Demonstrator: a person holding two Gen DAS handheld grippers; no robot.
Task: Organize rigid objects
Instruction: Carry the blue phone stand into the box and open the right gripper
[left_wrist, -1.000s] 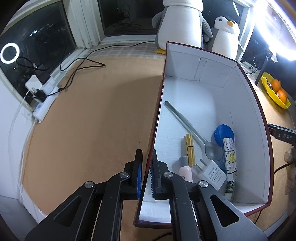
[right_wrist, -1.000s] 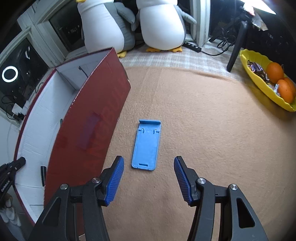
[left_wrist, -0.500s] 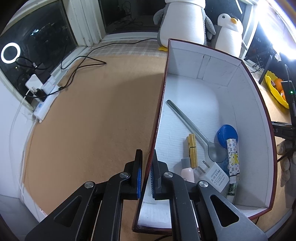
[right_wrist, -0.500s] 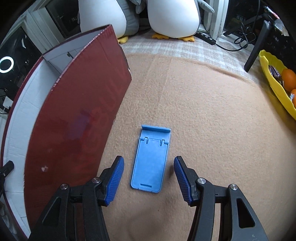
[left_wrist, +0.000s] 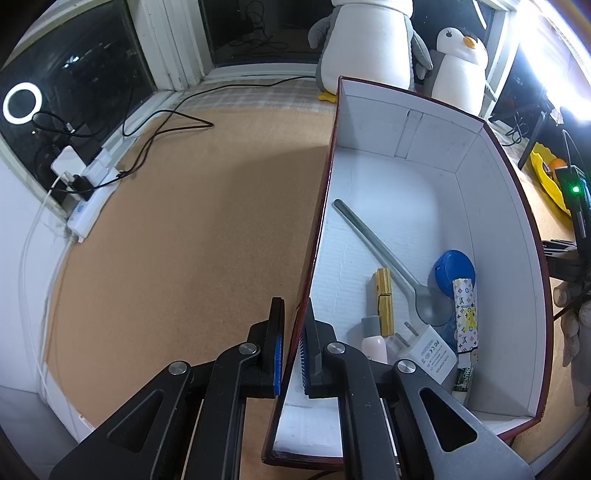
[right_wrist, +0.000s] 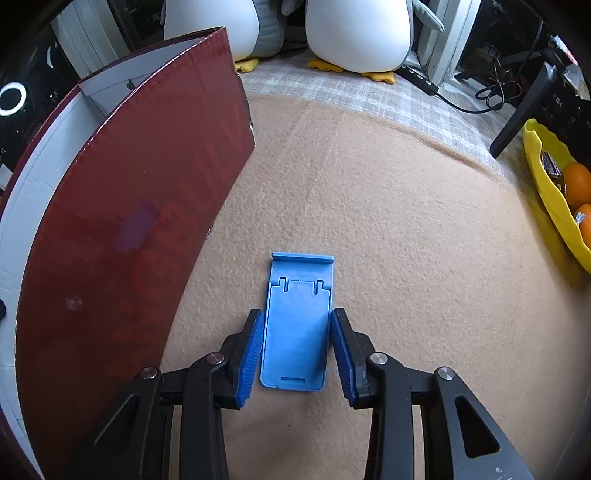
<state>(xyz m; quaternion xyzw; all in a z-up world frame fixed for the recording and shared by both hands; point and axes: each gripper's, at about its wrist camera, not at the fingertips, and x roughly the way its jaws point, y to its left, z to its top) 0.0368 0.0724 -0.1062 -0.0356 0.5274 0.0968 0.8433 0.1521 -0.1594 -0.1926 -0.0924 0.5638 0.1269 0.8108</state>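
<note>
Right wrist view: the blue phone stand (right_wrist: 295, 325) is seen lying flat and folded on the tan felt mat (right_wrist: 406, 240), just beside the dark red wall of the box (right_wrist: 129, 221). The right gripper (right_wrist: 297, 350) straddles it, jaws closing along its long edges — whether the pads already press cannot be told.

The stand is judged to be light, stiff, smooth plastic; the long sides are the natural hold, though a thin flat piece may slip or tip on lifting.

The left gripper (left_wrist: 291, 347) is clamped on the near part of the box's side wall, steadying it. Inside lie a spoon (left_wrist: 388, 258), a wooden clip (left_wrist: 383, 299), a white charger (left_wrist: 428, 350) and a blue lid (left_wrist: 454, 266) — the small pieces at the near corner are partly hidden behind the fingers.
</note>
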